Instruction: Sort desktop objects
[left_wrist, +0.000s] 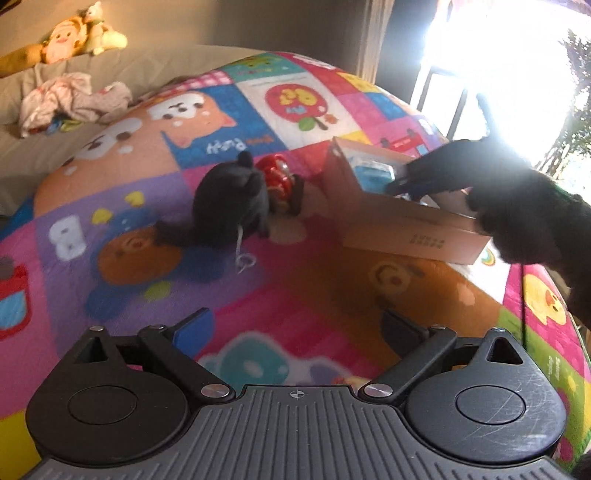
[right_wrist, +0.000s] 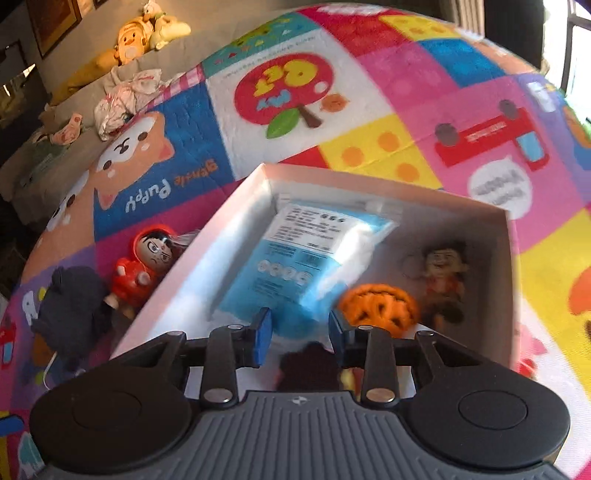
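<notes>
left jaws wide apart over the mat (left_wrist: 295, 295), right jaws part-closed, empty, above the box (right_wrist: 192, 258), dark plush (left_wrist: 229, 199) and red figure (right_wrist: 142, 266) alongside

Each gripper (right_wrist: 299, 328) is showing black linkage arms, silver screws and blue finger pads (right_wrist: 263, 334) (ribbed grey body behind).

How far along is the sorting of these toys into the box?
Done: the box already holds a blue packet, an orange round toy and a small figure. In hand: the right gripper is over the box, with a dark item below it. Left: the red figure and the dark plush lie outside; the left gripper is open.
</notes>
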